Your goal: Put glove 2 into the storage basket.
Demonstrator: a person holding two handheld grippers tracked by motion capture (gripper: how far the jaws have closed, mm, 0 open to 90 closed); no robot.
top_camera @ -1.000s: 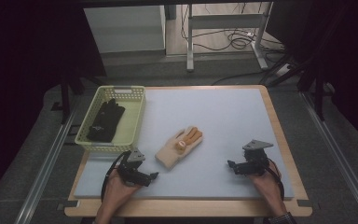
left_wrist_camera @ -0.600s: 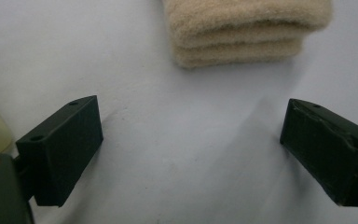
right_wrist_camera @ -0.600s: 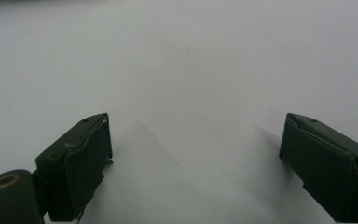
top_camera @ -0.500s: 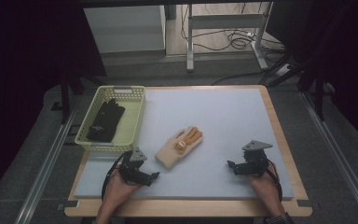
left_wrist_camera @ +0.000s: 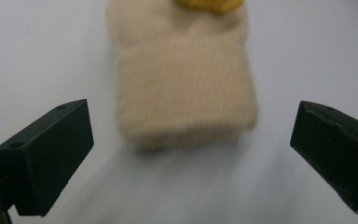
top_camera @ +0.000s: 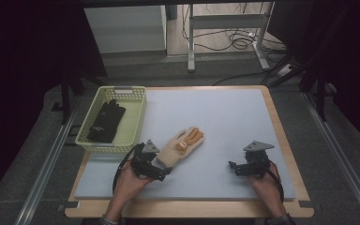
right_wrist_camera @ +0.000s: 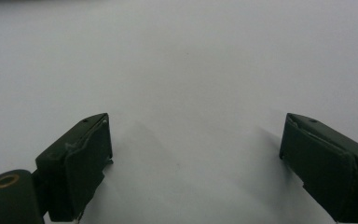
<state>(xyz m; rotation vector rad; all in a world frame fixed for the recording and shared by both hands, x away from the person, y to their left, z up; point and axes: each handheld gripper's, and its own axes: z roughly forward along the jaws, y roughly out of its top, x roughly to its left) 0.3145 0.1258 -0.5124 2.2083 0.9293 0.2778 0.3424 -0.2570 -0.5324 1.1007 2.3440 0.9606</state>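
Now the left gripper (top_camera: 161, 172) sits at the glove's (top_camera: 182, 146) near cuff, fingers just opened wide, nothing between; right gripper (top_camera: 234, 167) fingers wide over bare table (top_camera: 225, 117).

Right tongs (right_wrist_camera: 193, 163) spread wide over bare mat (right_wrist_camera: 191, 70).

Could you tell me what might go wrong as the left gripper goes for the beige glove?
1. The left gripper has just been opening its jaws, and the beige glove lies ahead of them, not between them; closing now would likely catch nothing.
2. The glove is soft and lies flat on the table mat, so a shallow pinch at the cuff may slip.
3. The basket beside it already holds a black glove, which could snag.
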